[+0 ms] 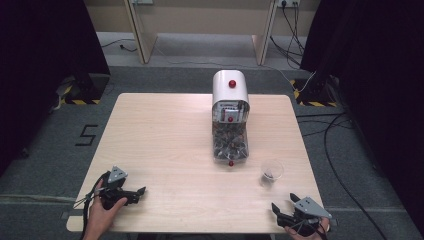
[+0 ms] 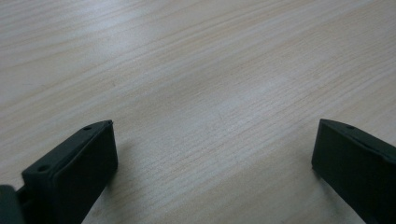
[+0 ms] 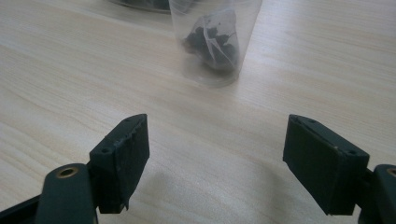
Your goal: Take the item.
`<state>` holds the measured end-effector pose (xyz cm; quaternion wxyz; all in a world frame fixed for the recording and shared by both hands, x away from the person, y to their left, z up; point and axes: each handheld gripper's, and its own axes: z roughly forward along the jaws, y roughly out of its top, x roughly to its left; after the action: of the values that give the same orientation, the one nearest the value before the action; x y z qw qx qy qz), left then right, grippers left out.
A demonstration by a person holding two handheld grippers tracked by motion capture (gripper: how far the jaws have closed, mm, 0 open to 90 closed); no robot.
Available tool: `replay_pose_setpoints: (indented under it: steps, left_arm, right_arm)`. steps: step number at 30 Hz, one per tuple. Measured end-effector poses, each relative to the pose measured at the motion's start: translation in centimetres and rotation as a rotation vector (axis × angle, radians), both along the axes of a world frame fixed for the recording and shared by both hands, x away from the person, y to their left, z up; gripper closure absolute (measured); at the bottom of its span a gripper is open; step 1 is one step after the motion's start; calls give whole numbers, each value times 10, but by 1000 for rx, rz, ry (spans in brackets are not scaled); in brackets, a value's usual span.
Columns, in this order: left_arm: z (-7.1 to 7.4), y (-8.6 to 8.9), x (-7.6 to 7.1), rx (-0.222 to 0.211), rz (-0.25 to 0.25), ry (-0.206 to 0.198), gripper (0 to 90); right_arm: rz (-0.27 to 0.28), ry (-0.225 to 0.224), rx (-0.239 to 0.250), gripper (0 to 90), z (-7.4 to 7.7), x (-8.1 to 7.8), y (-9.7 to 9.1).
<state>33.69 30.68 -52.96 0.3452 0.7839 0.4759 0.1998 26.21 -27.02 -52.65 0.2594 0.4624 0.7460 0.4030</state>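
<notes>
A white dispenser (image 1: 230, 87) with red knobs and a clear bin of dark pieces (image 1: 230, 142) stands at the back middle of the wooden table (image 1: 165, 145). A clear plastic cup (image 1: 271, 172) (image 3: 212, 39) with a few dark pieces at its bottom stands to the right of the bin. My left gripper (image 1: 141, 192) (image 2: 212, 135) rests open near the front left edge, with bare wood between its jaws. My right gripper (image 1: 282, 205) (image 3: 215, 133) is open at the front right corner, a short way in front of the cup.
Dark curtains flank the table on both sides. Cables (image 1: 340, 150) run over the grey floor to the right, and a wooden frame (image 1: 145, 35) stands behind the table. Bare tabletop stretches across the left and centre.
</notes>
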Motion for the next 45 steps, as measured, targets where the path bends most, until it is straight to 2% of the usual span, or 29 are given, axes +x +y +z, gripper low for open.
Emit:
replay_pose_setpoints:
  steps: [27,45]
  left_arm:
    - [0,0,0,0,0,0,0]
    - [0,0,0,0,0,0,0]
  right_arm:
    - [-4,16,-18,234,-8,-12,-3]
    - [-5,16,2,223,-11,-22,-1]
